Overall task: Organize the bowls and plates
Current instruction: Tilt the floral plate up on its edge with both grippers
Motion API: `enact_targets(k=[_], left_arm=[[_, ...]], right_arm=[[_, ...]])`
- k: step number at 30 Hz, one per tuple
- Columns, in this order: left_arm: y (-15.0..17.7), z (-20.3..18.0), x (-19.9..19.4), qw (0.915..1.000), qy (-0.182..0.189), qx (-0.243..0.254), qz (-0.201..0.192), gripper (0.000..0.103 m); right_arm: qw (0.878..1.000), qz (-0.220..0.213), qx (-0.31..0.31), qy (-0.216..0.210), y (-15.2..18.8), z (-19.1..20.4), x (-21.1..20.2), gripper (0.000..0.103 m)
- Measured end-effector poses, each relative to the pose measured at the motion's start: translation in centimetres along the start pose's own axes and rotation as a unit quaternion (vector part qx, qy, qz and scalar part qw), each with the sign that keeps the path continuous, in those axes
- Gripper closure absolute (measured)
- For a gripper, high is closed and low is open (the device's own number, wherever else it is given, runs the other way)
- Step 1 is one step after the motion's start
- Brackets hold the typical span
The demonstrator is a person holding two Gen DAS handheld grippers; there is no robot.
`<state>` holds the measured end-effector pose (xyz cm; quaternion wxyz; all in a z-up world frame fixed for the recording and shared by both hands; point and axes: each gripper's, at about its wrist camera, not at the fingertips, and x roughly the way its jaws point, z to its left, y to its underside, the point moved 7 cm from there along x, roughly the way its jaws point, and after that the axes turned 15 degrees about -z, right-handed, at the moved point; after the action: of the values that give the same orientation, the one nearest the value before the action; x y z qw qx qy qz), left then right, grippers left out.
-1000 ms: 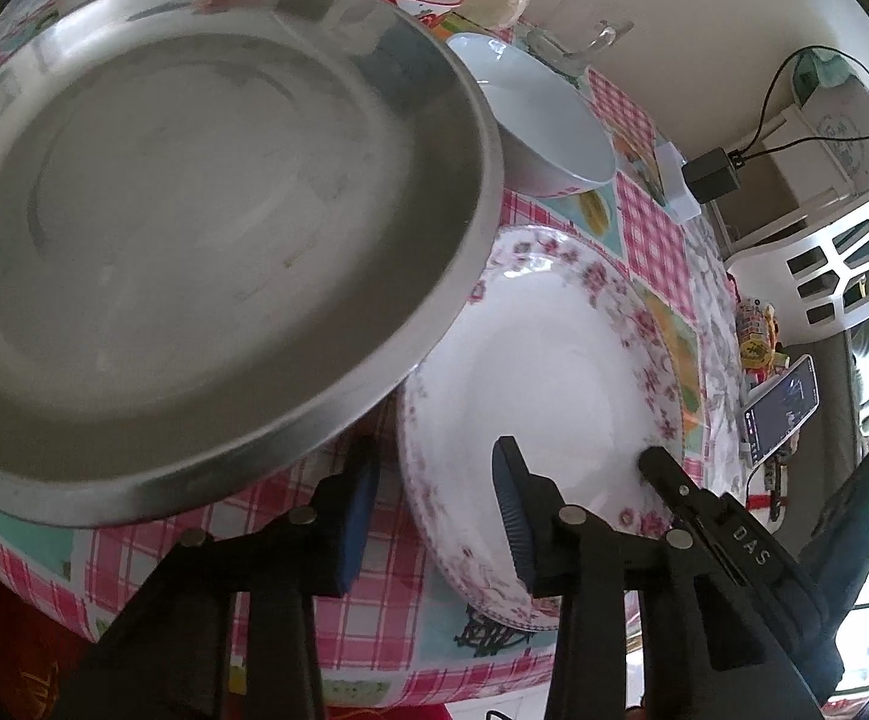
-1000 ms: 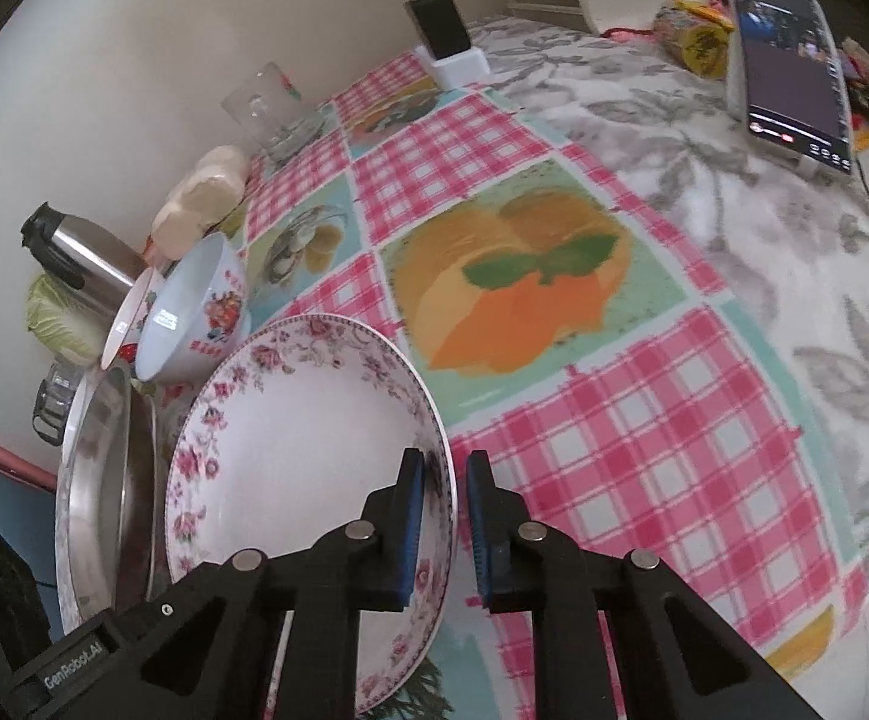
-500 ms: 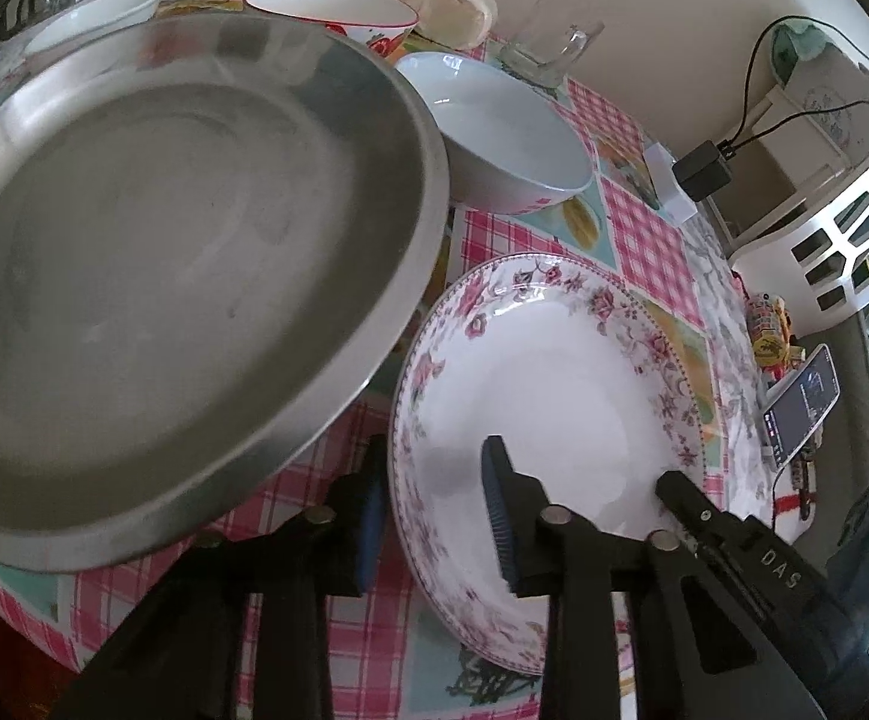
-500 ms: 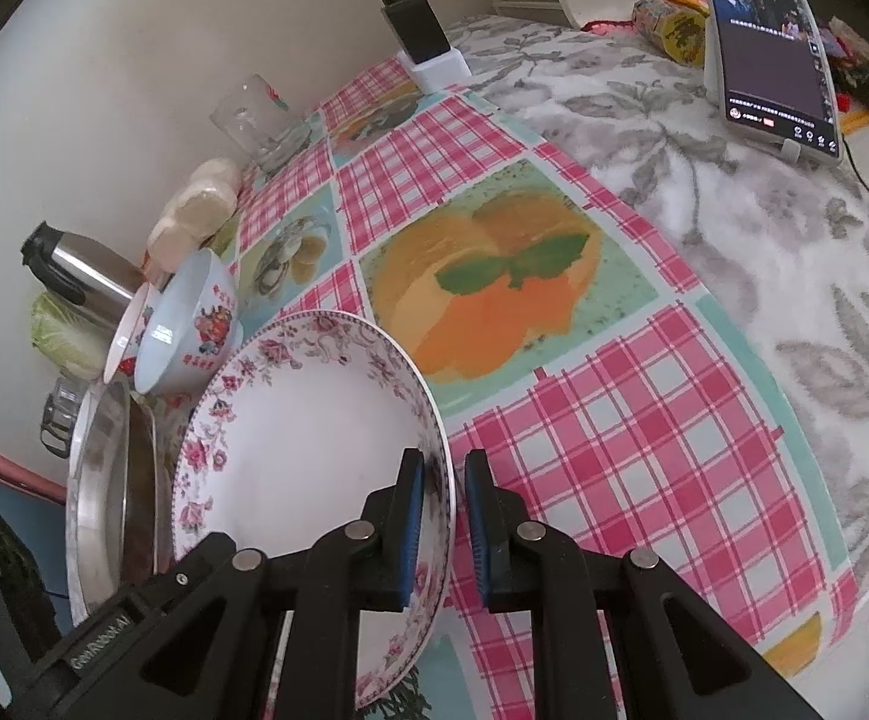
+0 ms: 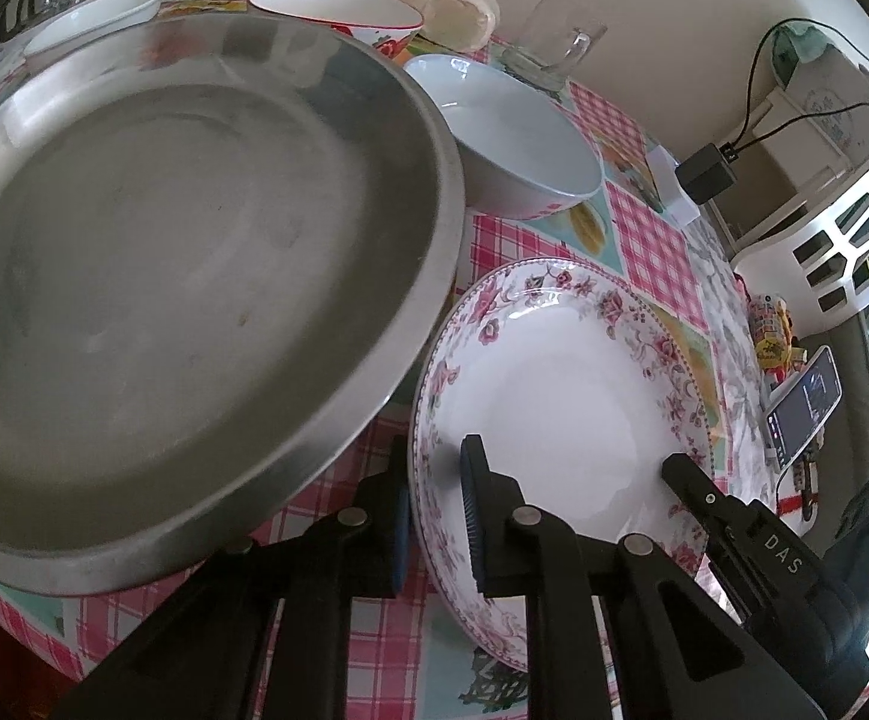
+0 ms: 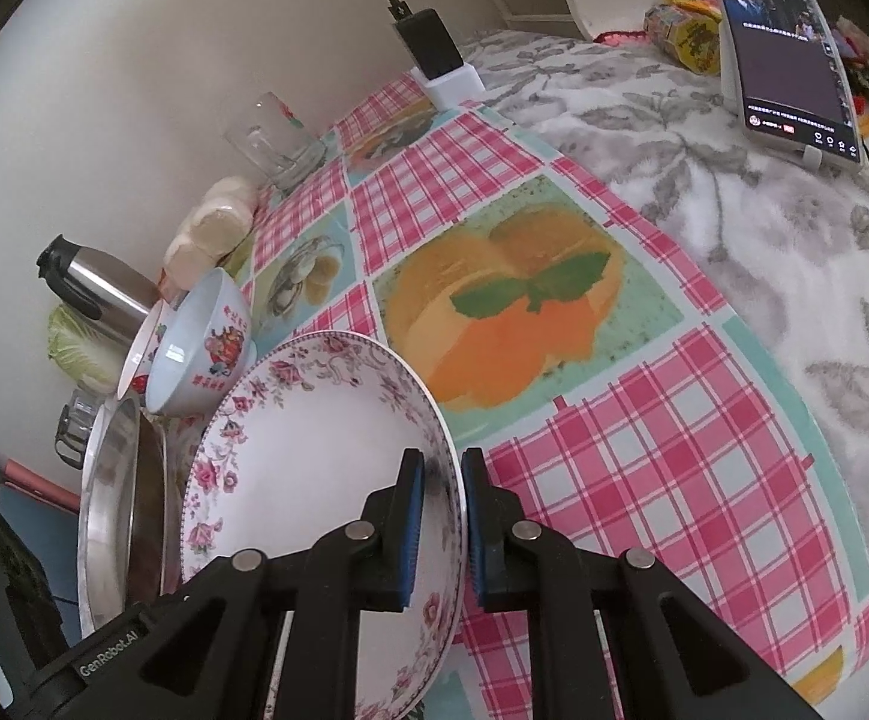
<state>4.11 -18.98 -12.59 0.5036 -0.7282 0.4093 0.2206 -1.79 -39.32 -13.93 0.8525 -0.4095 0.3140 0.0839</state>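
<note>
The floral plate (image 5: pixel 560 396) lies just right of the steel pan (image 5: pixel 182 276). The left gripper (image 5: pixel 434 516) has just been closing across its pan-side rim, apparently touching (contact unclear). The right gripper (image 6: pixel 440 531) pinches the opposite rim.

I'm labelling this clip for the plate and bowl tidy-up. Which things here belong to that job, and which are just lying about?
Part of the job:
- floral plate, gripped at its rim by both tongs, left and right
- steel tray
- white bowl
- red-rimmed bowl
- shallow dish

Lying about:
- glass mug
- phone
- charger
- steel flask
- buns
</note>
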Motion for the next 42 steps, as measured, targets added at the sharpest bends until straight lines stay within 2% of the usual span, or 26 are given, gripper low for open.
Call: enact_targets(k=[18,24,33,42], left_arm=[[0.2,-1.0,0.3,0.9993,0.008,0.036,0.002,0.086],[0.5,-1.9,0.5,0.9985,0.028,0.044,0.015,0.087],[0.4,-2.6,0.4,0.9976,0.050,0.039,0.025,0.087],[0.1,-4.1,-0.3,0.9951,0.081,0.053,0.021,0.087]], right_arm=[[0.999,-0.006,-0.045,0.014,-0.1,-0.2,-0.5,0.089],[0.999,-0.018,-0.040,0.027,-0.8,-1.2,-1.7,0.091],[0.998,-0.035,-0.040,0.022,-1.5,-1.4,-3.1,0.091],[0.997,-0.060,-0.044,0.032,-2.6,-1.6,-4.7,0.091]])
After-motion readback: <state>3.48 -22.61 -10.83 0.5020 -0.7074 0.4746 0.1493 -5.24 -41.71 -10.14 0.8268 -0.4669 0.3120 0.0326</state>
